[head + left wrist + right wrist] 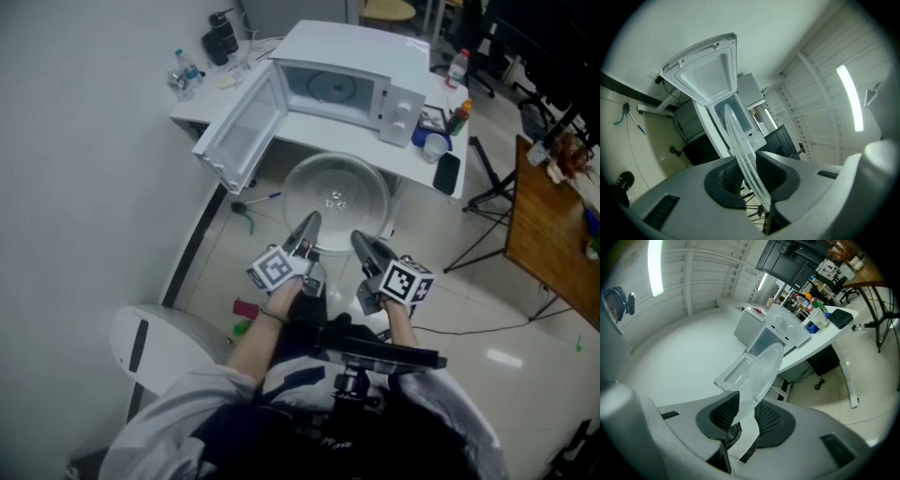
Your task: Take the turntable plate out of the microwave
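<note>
The turntable plate (336,199) is out of the microwave (352,80). You hold it in the air over the floor, in front of the white desk (202,108), about level, beside and below the open door (246,127). It is clear glass, round, with small bumps near its centre.

Your left gripper (309,225) is clamped on the near rim, left of middle. In the left gripper view the glass edge runs between both ribbed pads (729,176) and the jaws press on it. Your right gripper (361,240) is clamped on the near rim too, right of middle. In the right gripper view the rim sits between its dark pads (768,420) and they grip it. The two grippers are near each other, side by side, and both point away from you toward the desk. Each one's marker cube (274,269) sits near your hand.

The microwave stands on the desk with its door swung wide to the left. Its cavity shows a dark ring (333,89) on the floor inside. A bottle (185,67) stands at the desk's far left end. A cup (434,147) and a black flat object (446,172) sit at the right end. On the tiled floor, a pen (267,198) lies under the door and a small red thing (246,308) lies by your left arm. A wooden table (544,216) is at the far right.
</note>
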`<control>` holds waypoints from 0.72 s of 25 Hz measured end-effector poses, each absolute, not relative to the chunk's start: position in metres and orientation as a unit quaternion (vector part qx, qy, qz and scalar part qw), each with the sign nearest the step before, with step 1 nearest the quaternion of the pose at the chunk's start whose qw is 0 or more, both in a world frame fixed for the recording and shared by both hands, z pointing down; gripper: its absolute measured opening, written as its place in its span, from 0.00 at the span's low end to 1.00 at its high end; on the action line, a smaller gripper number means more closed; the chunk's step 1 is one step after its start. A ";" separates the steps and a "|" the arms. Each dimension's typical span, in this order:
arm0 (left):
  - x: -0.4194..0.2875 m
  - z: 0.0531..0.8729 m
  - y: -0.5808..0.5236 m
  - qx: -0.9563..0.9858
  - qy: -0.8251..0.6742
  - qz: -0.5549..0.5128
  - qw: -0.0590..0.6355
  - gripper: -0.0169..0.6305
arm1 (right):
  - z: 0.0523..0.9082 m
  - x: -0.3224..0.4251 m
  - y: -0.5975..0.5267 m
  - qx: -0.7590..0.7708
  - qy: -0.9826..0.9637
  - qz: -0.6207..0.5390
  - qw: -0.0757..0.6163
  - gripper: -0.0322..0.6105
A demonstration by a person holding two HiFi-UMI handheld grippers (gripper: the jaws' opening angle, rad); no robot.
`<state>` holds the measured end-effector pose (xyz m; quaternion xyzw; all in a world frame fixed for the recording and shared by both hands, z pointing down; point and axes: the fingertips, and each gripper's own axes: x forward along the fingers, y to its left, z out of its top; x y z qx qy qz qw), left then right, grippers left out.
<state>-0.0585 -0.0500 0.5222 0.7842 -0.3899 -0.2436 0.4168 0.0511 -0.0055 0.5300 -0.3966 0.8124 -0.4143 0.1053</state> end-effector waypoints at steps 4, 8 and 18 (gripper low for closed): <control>-0.064 0.522 -0.048 0.785 -0.395 -0.241 0.413 0.12 | 0.529 0.046 -0.004 -0.392 0.815 -0.413 0.108 0.22; -0.069 0.522 -0.046 0.783 -0.394 -0.244 0.415 0.12 | 0.528 0.041 -0.003 -0.393 0.817 -0.409 0.105 0.22; -0.078 0.522 -0.047 0.780 -0.396 -0.249 0.415 0.12 | 0.528 0.033 -0.004 -0.389 0.819 -0.409 0.103 0.22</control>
